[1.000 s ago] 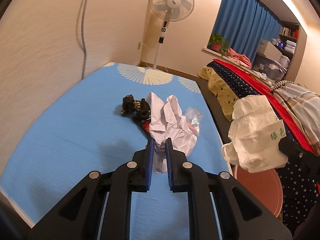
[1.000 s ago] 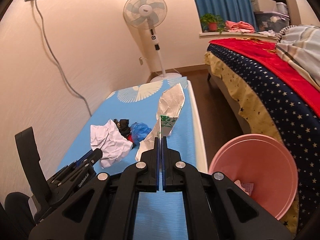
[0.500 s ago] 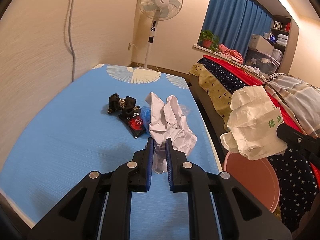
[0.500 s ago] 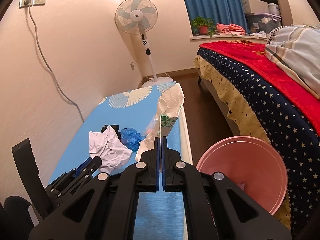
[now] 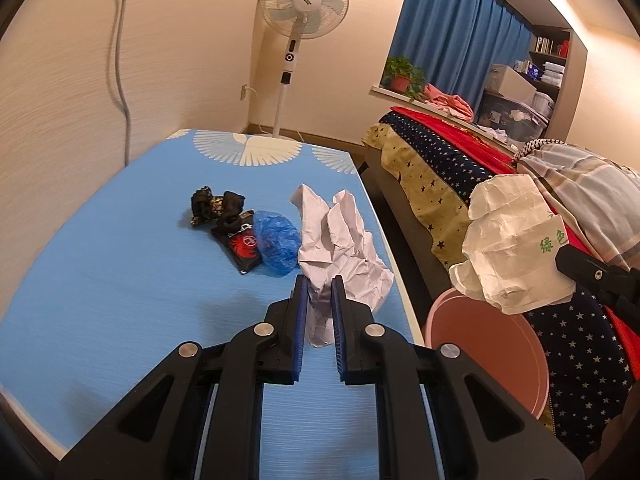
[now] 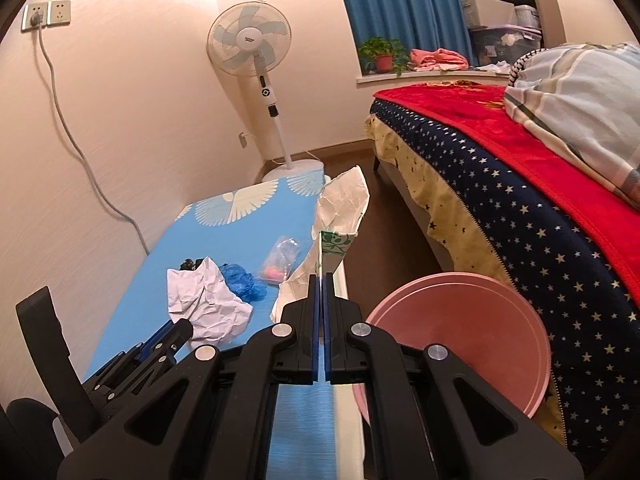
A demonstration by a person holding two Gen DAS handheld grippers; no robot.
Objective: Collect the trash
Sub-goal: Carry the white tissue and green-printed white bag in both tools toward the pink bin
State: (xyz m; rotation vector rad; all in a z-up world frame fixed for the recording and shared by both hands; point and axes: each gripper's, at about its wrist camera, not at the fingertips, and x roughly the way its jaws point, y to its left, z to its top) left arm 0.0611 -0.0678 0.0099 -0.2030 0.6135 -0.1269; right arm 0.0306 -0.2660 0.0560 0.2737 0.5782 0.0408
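On the counter (image 5: 120, 280) the crumpled paper (image 5: 340, 256) lies near the right edge, with the plastic bag (image 5: 276, 242) just left of it and the flat packet (image 5: 240, 242) and dark scraps (image 5: 212, 206) farther left. The basin (image 5: 488, 356) sits on the floor between counter and bed (image 6: 520, 184). The fan (image 5: 302, 4) stands behind the counter.

Cream walls (image 6: 132, 128) glow in warm light, with a socket (image 6: 47, 15) at upper left of the right view and a grey cable (image 6: 86, 168) hanging from it. A white fan (image 5: 303, 8) stands on the dark floor (image 6: 384, 216) beyond a blue table (image 5: 120, 280), upper centre. At right are blue curtains (image 5: 460, 56), a potted plant (image 5: 402, 76) on the sill, shelves (image 5: 548, 64) and a bed (image 6: 520, 208) with a starry navy cover and red blanket.
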